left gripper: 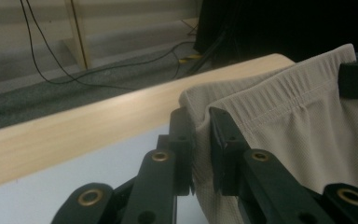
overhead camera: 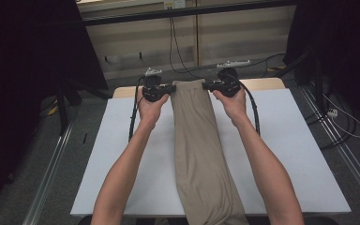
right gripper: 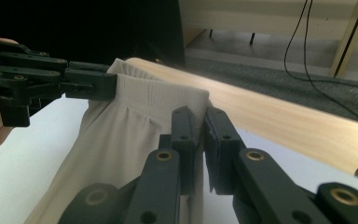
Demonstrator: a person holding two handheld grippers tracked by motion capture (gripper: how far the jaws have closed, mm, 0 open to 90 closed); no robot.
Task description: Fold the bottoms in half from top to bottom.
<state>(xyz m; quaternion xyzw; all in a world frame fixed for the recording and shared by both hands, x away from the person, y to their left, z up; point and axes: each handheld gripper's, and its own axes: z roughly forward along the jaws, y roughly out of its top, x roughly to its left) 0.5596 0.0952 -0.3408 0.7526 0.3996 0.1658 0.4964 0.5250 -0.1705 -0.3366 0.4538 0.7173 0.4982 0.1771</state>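
A beige garment (overhead camera: 199,150) with an elastic waistband, folded into a long strip, runs down the middle of the white table (overhead camera: 300,154). Its waistband end is held up at the far side. My left gripper (overhead camera: 171,87) is shut on the waistband's left corner. In the left gripper view the jaws (left gripper: 199,116) pinch the beige garment (left gripper: 303,121). My right gripper (overhead camera: 206,86) is shut on the right corner. The right gripper view shows its jaws (right gripper: 199,114) clamped on the fabric (right gripper: 135,116), with the left gripper (right gripper: 98,84) biting the opposite corner.
A pale wooden edge (overhead camera: 262,83) borders the table's far side. Black cables (overhead camera: 173,42) lie on the grey floor beyond it. Dark curtains (overhead camera: 28,47) hang at both sides, and metal rails (overhead camera: 51,164) run along the floor beside the table.
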